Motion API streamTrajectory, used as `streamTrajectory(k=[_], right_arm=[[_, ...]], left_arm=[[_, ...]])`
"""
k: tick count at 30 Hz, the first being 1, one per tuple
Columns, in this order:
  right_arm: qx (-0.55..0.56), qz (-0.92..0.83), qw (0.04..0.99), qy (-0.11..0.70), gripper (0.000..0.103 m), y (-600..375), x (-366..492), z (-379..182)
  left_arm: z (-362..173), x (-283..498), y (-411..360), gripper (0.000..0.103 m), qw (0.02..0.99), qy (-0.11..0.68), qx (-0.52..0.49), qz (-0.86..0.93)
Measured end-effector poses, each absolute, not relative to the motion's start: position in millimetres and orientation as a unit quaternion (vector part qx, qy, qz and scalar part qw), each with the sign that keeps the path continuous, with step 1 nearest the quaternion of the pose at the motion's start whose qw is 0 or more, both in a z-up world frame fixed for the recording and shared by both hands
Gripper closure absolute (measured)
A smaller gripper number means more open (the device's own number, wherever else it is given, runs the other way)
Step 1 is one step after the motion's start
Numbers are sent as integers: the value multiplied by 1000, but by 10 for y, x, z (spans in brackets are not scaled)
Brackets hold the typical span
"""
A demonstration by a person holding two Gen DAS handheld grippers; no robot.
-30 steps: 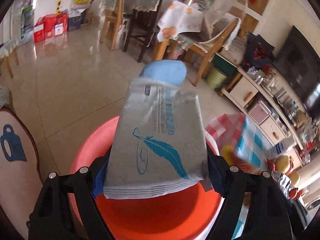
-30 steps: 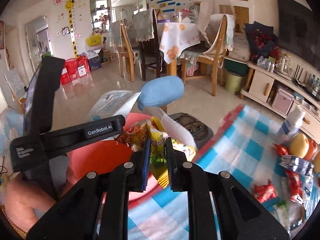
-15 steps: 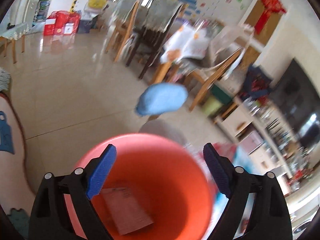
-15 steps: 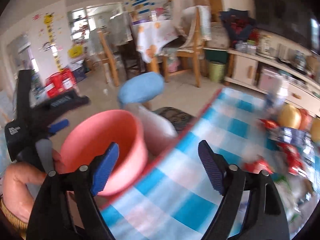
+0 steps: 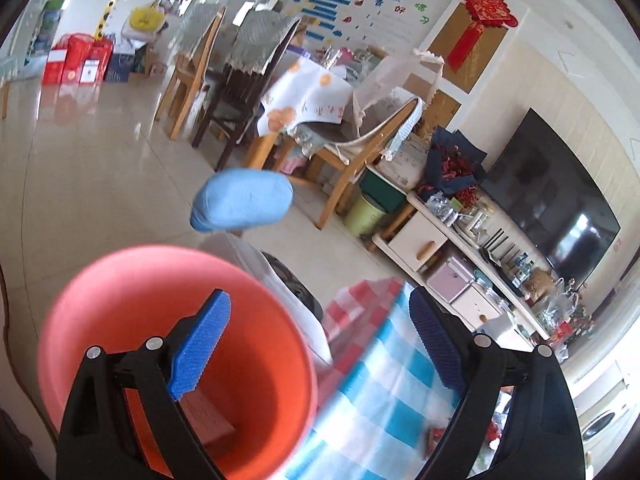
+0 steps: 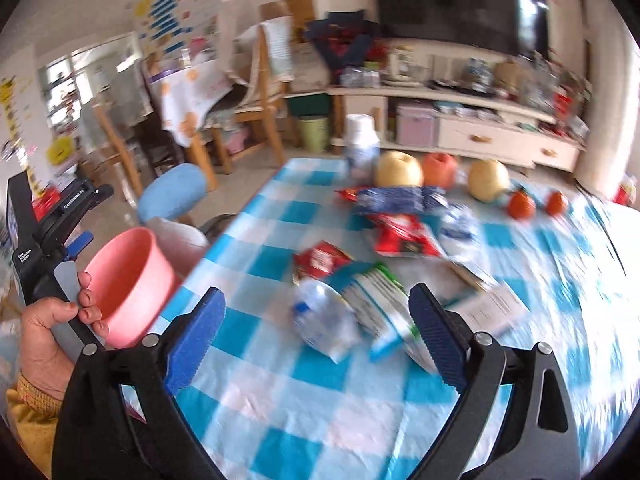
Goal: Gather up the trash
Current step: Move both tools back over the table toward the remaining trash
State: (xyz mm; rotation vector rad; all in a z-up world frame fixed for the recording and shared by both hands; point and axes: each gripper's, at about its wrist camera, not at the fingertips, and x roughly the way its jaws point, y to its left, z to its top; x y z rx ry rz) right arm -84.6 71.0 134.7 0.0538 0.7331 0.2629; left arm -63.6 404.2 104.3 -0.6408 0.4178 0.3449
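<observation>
Both drops done, back to the desk.
Our left hand-held gripper (image 5: pixel 320 344) and right hand-held gripper (image 6: pixel 316 340) have just been opening, now empty; pink bin (image 5: pixel 120 280) at eight o'clock holds the packets, crushed bottle (image 6: pixel 324 320) next.

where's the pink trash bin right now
In the right wrist view the pink bin sits at far left, off the checked table's left edge, beside the blue stool.

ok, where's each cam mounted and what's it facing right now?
Left wrist: rides the left gripper, looks down into the pink bin; only its own open jaws show.
Right wrist: rides the right gripper, faces wrappers on the checked tablecloth; open jaws, plus the left hand.
Shared: bin, tablecloth, blue stool.
</observation>
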Motion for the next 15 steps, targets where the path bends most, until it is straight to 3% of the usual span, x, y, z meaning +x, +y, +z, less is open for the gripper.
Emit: streamTrajectory(k=[15], right_arm=[[57, 87, 910, 401, 8, 463, -1238, 1409]], left_arm=[[911, -641, 3595, 13, 912, 243, -306, 122]])
